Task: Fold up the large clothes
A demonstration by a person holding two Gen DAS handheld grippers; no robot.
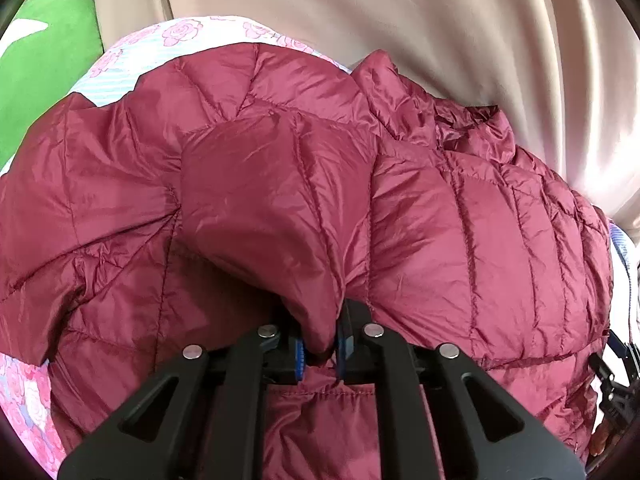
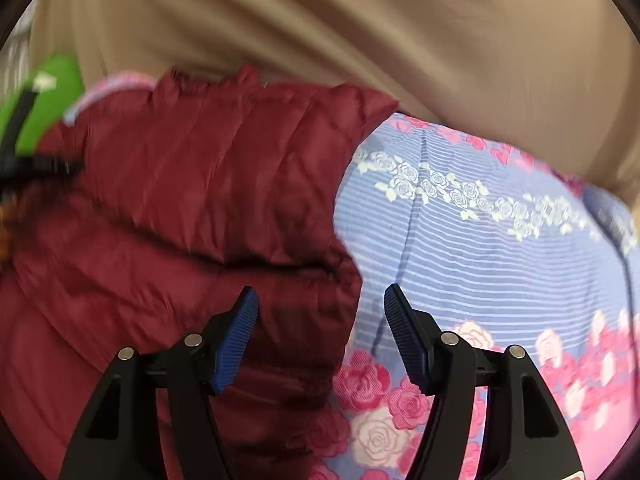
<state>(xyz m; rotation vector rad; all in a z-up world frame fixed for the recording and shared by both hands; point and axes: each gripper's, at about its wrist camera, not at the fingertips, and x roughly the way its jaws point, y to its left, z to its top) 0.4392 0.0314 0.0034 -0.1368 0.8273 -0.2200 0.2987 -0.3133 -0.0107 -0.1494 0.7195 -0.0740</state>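
Jacket [image 1: 460, 216]: a maroon quilted puffer, spread over the floral bedsheet [image 2: 480, 240] on the bed, with a beige curtain [image 1: 400, 40] behind it and a green cushion [image 1: 44, 72] off to the far left. From my left gripper [image 1: 320, 350] I see its jaws pinched narrow on a fold of the jacket's fabric, most likely a sleeve end or hem corner, which rises from between the blue pads and drapes forward over the quilted body. So the left side already has its hold, and the bulk of the garment lies ahead of and to both sides of it.

My right gripper [image 2: 320, 336] is the other story. Its jaws stand wide with nothing between them, hovering just over the jacket's right-hand edge. In that view the jacket fills the left half and the bare sheet the right, so the garment lies to the left of and ahead of the jaws. The boundary runs roughly away from me, passing nearly between the fingertips. The picture is motion-blurred, so I cannot say how high above the cloth the jaws sit.

I judge the next move belongs to the right hand: shift slightly left and down to catch that edge, then carry it across toward the left.
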